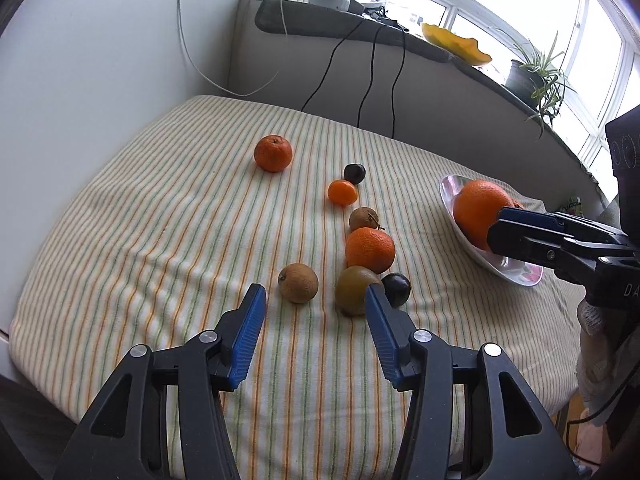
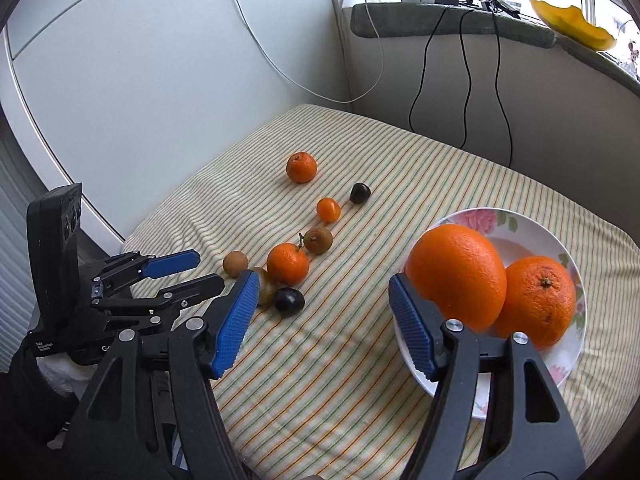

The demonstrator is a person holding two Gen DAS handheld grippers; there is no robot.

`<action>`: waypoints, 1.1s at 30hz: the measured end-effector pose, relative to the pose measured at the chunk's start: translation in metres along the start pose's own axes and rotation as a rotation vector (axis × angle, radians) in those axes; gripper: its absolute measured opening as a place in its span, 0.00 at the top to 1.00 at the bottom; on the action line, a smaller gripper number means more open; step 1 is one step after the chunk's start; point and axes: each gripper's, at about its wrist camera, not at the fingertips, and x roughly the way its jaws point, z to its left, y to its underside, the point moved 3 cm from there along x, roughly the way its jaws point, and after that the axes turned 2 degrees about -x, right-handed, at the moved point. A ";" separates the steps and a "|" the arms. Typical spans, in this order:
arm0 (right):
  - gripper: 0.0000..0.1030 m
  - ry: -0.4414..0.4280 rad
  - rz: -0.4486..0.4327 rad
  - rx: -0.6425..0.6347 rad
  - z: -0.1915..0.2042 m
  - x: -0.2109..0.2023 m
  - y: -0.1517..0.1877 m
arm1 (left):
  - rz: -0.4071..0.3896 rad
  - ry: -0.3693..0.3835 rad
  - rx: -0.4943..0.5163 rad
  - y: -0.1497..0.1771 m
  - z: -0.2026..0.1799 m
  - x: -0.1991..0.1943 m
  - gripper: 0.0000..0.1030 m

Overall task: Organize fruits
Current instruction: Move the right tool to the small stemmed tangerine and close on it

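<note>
Several fruits lie on the striped cloth (image 1: 160, 240): a tangerine (image 1: 273, 153), a small tangerine (image 1: 342, 192), two dark plums (image 1: 355, 173) (image 1: 397, 288), an orange (image 1: 370, 250), and brown fruits (image 1: 298, 282) (image 1: 363, 219) (image 1: 352, 288). My left gripper (image 1: 316, 300) is open, and the nearest brown fruit sits just beyond its tips. A flowered plate (image 2: 480, 216) holds a large orange (image 2: 456, 276) and a smaller orange (image 2: 536, 300). My right gripper (image 2: 322, 284) is open and empty, its right finger beside the large orange. The left gripper (image 2: 204, 270) shows at the left.
A white wall borders the table's left and far sides. Black and white cables hang down the back wall (image 1: 372, 80). The sill above carries a yellow dish (image 1: 456, 44) and a potted plant (image 1: 536, 76). The cloth is bare left of the fruit row.
</note>
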 end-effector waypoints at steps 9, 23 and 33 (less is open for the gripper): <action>0.50 -0.051 0.097 0.065 0.010 0.049 -0.004 | 0.038 0.057 -0.077 0.002 0.024 0.013 0.70; 0.51 -0.135 0.166 0.178 -0.001 0.088 -0.012 | 0.070 0.104 -0.070 -0.007 0.024 0.028 0.74; 0.51 -0.218 0.223 0.227 0.000 0.105 -0.012 | 0.085 0.130 -0.070 -0.008 0.025 0.034 0.75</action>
